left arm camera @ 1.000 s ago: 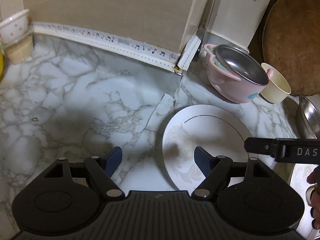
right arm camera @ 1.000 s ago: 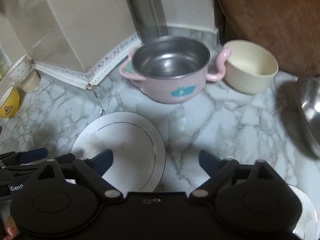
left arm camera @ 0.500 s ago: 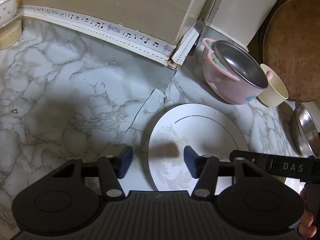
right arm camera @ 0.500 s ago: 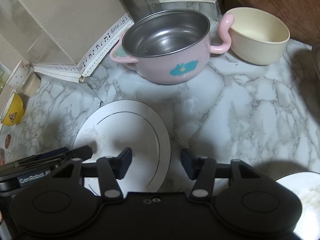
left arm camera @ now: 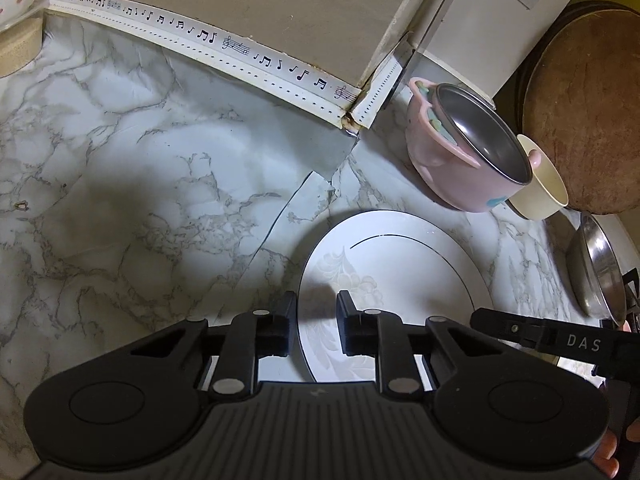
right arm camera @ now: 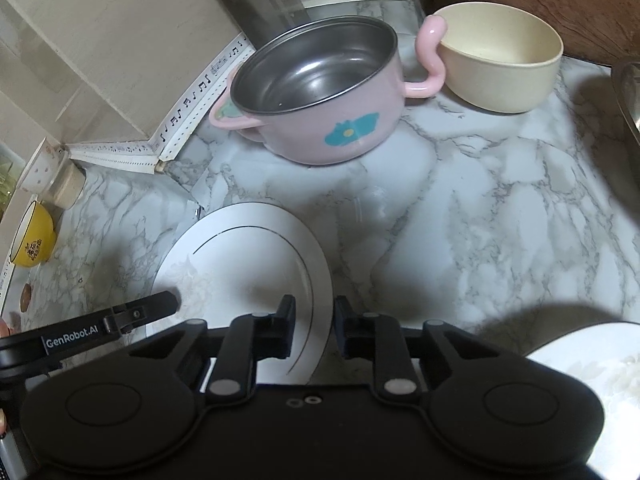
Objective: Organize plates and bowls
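Straddling opposite rims of the white plate (left arm camera: 400,272) lying on the marble worktop (left arm camera: 120,184) near the pink pot (right arm camera: 320,100), left tongs (left arm camera: 317,328) and right tongs (right arm camera: 314,330) stand narrowed, grip unclear.

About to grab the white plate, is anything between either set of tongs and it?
Nothing visible. The left tongs straddle the white plate at its left rim, and the right tongs straddle its right rim. The pink pot sits beyond it.

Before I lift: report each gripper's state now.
Left gripper: jaws narrowed astride the white plate's left rim; contact unclear.
Right gripper: same at its right rim.
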